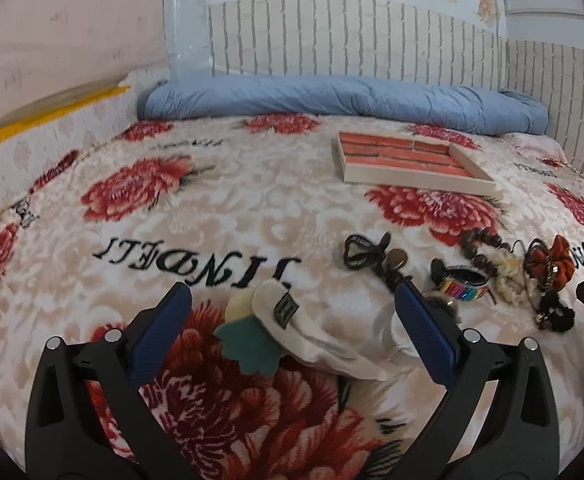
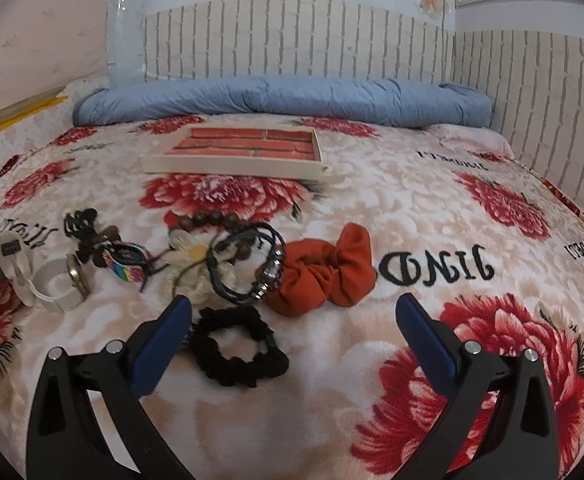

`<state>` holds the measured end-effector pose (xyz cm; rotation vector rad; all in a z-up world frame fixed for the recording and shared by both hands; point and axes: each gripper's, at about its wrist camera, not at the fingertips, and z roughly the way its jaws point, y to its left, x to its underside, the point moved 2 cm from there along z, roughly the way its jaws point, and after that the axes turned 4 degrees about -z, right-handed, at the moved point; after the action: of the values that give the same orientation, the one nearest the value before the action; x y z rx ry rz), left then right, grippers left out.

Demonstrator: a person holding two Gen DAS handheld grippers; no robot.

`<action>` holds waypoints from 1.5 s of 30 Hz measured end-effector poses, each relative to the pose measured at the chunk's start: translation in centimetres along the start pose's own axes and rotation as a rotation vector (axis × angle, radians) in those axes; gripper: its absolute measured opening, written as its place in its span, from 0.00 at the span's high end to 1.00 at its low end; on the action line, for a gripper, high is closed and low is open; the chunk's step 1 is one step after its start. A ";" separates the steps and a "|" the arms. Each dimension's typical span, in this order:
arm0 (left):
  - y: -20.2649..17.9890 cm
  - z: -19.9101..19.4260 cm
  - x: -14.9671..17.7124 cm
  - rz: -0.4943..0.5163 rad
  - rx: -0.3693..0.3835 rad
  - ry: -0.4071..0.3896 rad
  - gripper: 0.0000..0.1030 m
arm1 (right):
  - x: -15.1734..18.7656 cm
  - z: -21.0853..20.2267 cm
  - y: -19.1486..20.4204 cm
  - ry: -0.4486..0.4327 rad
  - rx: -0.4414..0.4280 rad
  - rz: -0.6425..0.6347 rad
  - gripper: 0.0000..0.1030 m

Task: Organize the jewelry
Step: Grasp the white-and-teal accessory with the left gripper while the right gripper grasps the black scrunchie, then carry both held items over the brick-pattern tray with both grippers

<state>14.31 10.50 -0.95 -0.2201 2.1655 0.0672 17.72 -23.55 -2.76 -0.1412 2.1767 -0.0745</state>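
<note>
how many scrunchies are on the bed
2. The black scrunchie lies nearest, by the right gripper's left finger. The orange scrunchie lies just beyond it, right of the black cord bracelets. More could be buried in the jewelry pile.

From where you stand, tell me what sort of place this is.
Most likely a bedroom: the jewelry lies on a bed covered by a floral blanket, a rolled blue quilt runs along the far edge against the wall, and a compartmented tray sits on the bedding. Both grippers' jaws stand open.
</note>
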 end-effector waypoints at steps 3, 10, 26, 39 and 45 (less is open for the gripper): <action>0.6 1.1 0.4 0.001 0.004 0.027 0.05 | 0.4 0.8 -0.2 0.029 -0.021 0.010 0.04; 2.6 3.7 0.2 -0.031 -0.004 0.082 0.05 | 1.0 2.3 -1.1 0.079 -0.077 0.059 0.04; 3.4 7.4 1.1 -0.045 0.009 0.207 0.10 | 1.7 4.3 -0.7 0.166 -0.090 0.045 0.26; 3.6 9.1 1.5 -0.076 0.057 0.273 0.28 | 1.9 5.6 0.3 0.230 -0.150 0.006 0.49; 3.2 9.1 1.6 -0.066 0.109 0.274 0.46 | 1.7 5.1 1.4 0.210 -0.162 -0.052 0.71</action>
<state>20.22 14.61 -7.50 -0.2491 2.4237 -0.1256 20.80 -22.35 -7.22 -0.2942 2.3883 0.0604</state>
